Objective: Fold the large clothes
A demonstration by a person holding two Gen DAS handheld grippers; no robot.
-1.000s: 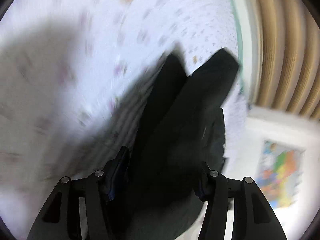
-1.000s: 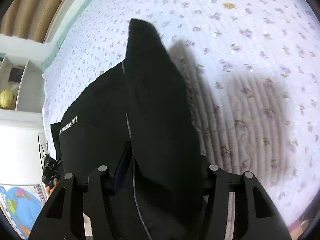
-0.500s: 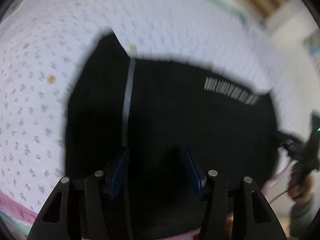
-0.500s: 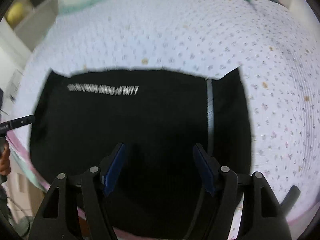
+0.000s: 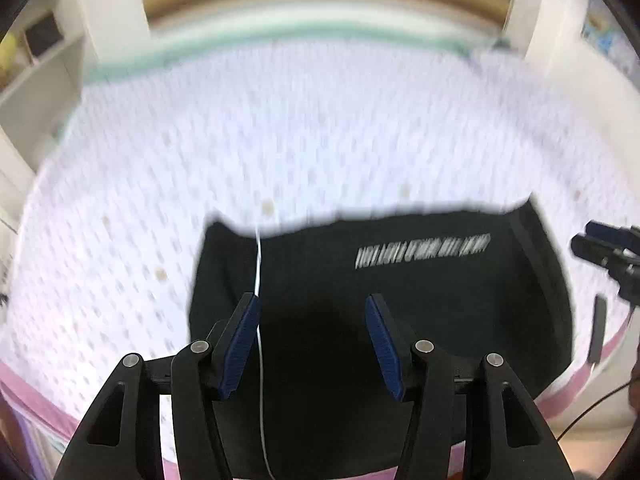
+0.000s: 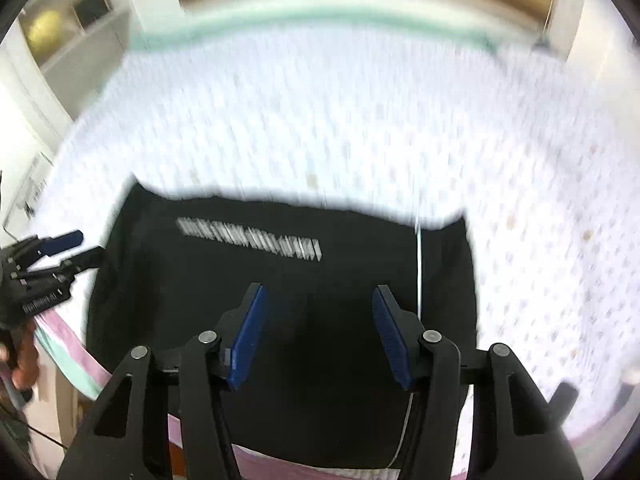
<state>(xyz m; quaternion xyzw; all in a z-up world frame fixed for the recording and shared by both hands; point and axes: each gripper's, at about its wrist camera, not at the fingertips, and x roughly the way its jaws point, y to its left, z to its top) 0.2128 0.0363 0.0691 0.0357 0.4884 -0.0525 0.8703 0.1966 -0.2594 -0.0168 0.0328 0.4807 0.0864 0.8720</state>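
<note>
Both tools were closed on black cloth a second ago; now they hang above it with nothing between the blue pads, and the cloth lies flat below. The left tool point(image 5: 312, 340) is released, its jaws standing partly apart over the near left part of the garment. The right tool point(image 6: 316, 336) is also released; its jaws have just been closing a little, with only air between them, and it hovers over the near right part.

Below them the black garment point(image 5: 400, 300) is spread on the bed point(image 5: 280, 140), close to the near edge, where a pink border shows. It makes a wide dark rectangle with white lettering point(image 5: 422, 250) toward its far side and a thin pale stripe point(image 5: 258, 264) running near to far. Its far corners stand up a little in points.

Beyond it the flowered bed cover is bare up to a green border, and then comes a wooden headboard.

I judge one fold is laid and another is needed. For doing it well, each tool should take one corner of the same short side, pinch both layers together, and carry them level so the edges meet without wrinkles.
</note>
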